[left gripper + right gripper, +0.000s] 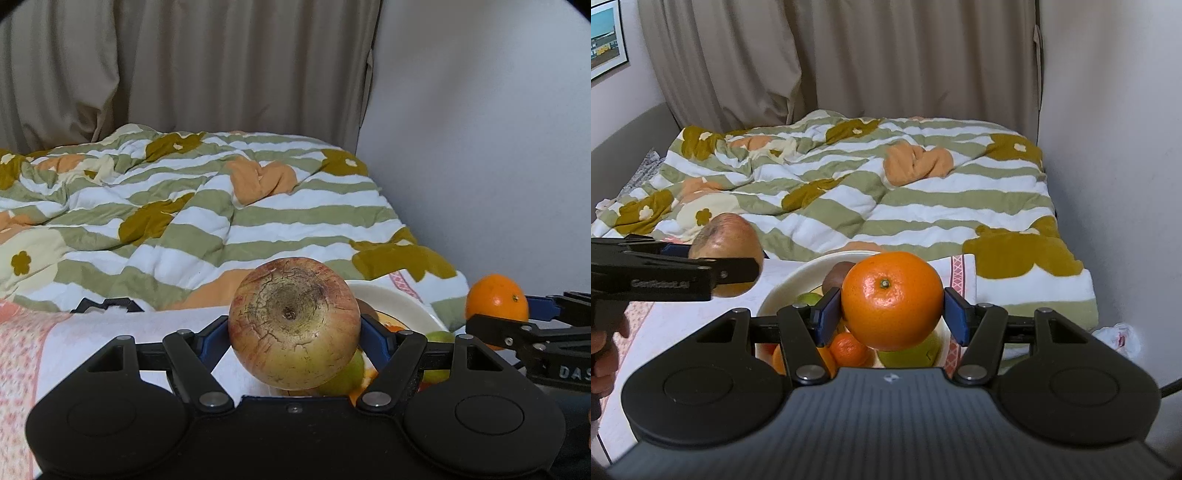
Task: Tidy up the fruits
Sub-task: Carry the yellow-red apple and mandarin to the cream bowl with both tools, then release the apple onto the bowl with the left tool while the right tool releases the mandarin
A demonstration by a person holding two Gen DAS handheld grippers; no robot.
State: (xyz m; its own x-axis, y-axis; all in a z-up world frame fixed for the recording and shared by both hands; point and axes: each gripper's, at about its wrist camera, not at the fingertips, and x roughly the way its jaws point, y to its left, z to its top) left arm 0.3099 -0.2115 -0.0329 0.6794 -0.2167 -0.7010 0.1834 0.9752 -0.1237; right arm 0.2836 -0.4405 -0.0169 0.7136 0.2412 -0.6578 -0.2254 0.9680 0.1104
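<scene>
The left gripper (pixel 294 325) (side reading "GenRobot.AI") is clasping a cracked apple (pixel 294 323); the right gripper (pixel 892 301) is gripping 1 orange (pixel 892 301) above the fruit bowl (pixel 783 284).

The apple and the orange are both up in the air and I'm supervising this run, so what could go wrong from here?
1. The apple is round and held only at its sides by the left gripper; it could slip and drop onto the fruit in the bowl below.
2. The orange in the right gripper is pinched the same way, over the bowl.
3. The two grippers are close side by side and might bump.
</scene>
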